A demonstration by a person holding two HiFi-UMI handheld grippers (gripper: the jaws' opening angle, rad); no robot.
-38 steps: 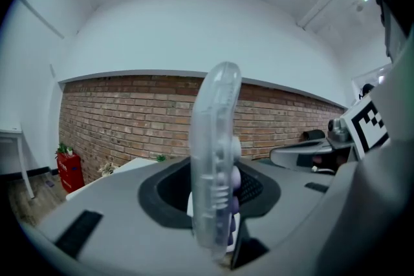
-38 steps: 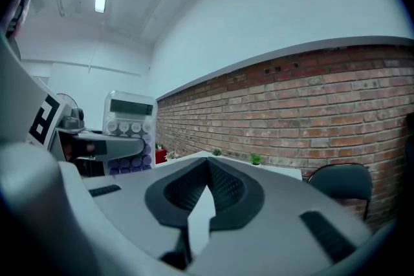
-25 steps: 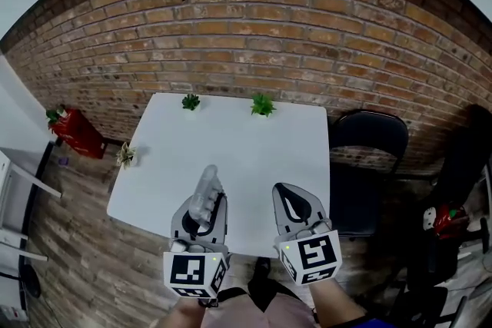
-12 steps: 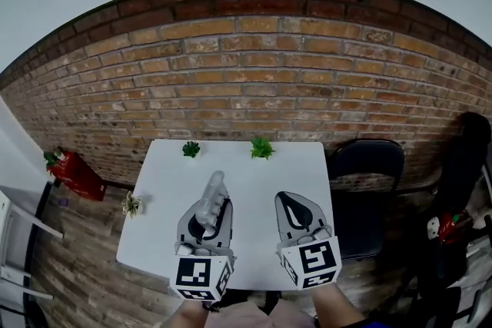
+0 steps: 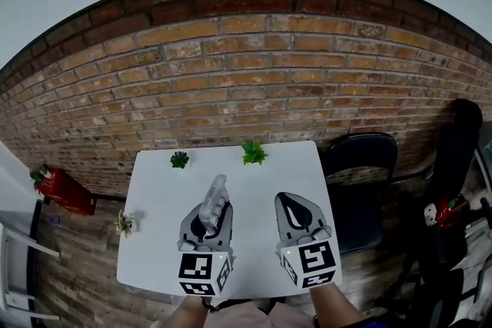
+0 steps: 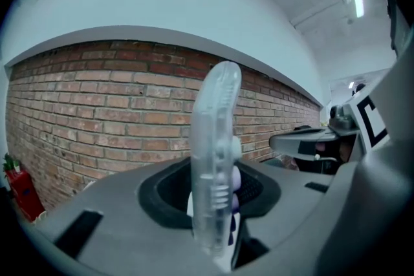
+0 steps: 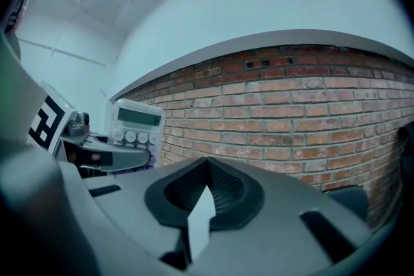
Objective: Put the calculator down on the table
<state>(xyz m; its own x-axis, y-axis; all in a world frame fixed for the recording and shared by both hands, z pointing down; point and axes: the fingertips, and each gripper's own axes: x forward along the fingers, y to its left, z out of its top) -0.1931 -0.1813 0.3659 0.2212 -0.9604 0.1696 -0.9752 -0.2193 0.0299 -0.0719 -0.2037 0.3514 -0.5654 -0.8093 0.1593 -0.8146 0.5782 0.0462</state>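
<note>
The calculator [image 5: 214, 202] is a pale, see-through plastic one. It stands upright and edge-on between the jaws of my left gripper [image 5: 208, 216], which is shut on it above the white table [image 5: 154, 242]. In the left gripper view the calculator [image 6: 215, 152] rises out of the left gripper [image 6: 210, 194] in front of the brick wall. Its display and round keys show in the right gripper view, where the calculator [image 7: 134, 126] is at the left. My right gripper [image 5: 287, 200] hovers beside it over the table's right half, its tips together with nothing held; the right gripper [image 7: 207, 165] points at the wall.
Two small green plants [image 5: 179, 159] [image 5: 253, 153] stand at the table's far edge and a third plant [image 5: 124, 223] at its left edge. A black chair [image 5: 357, 180] is right of the table, a red object [image 5: 58, 188] on the floor at the left, and a brick wall [image 5: 246, 88] behind.
Both grippers have moved forward over the table, the left still gripping the calculator. The head view has tilted up, showing more wall and less floor.
</note>
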